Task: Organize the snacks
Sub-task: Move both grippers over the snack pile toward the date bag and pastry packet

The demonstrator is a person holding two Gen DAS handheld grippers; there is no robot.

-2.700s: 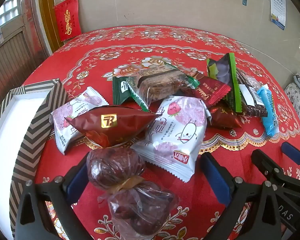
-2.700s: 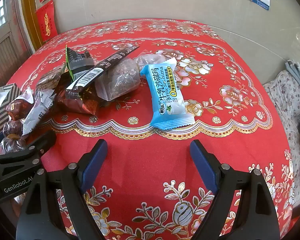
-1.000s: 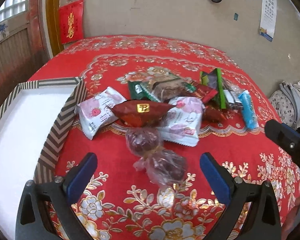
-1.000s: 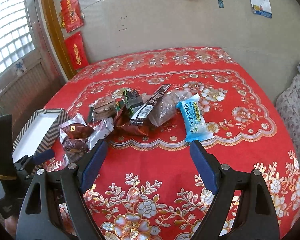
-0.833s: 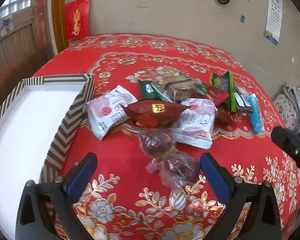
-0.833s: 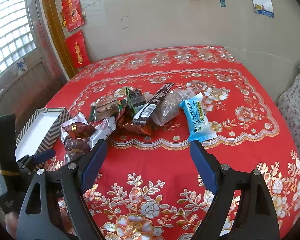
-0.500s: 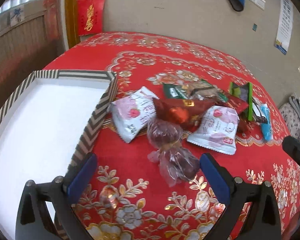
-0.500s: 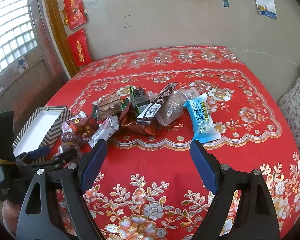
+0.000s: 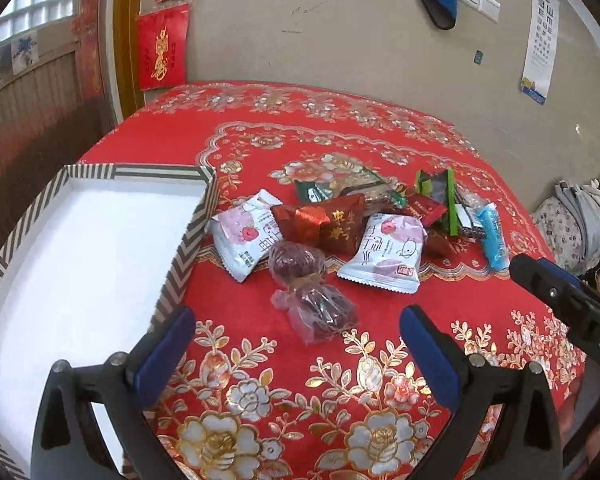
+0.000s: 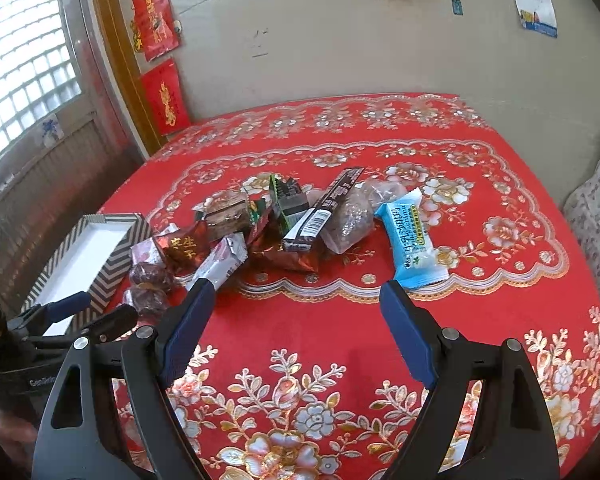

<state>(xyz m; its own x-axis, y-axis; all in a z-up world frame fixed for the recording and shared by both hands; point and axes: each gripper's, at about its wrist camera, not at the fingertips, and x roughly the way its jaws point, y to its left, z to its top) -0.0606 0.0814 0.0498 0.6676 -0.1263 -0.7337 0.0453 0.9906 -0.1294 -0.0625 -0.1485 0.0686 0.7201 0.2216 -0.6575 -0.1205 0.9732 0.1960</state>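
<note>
A pile of wrapped snacks lies on the red floral tablecloth. In the left wrist view a clear twin bag of dark candies (image 9: 308, 288) lies closest, just ahead of my open, empty left gripper (image 9: 294, 332). Behind it are two white-pink packets (image 9: 246, 236) (image 9: 388, 252), a dark red packet (image 9: 324, 224), green packets and a blue packet (image 9: 492, 236). My right gripper (image 10: 296, 304) is open and empty, held back from the pile; the blue packet (image 10: 410, 240) lies ahead of it to the right. The left gripper (image 10: 88, 316) shows at the left in the right wrist view.
A white tray with a striped zigzag rim (image 9: 188, 240) sits on the table's left side, next to the snacks; it also shows in the right wrist view (image 10: 112, 264). A wall stands behind the table. Bedding (image 9: 572, 220) lies at the right.
Both grippers have drawn back and risen from the pile, staying open. The left view has swung left, so more of the tray shows. The dark red packet has turned over.
</note>
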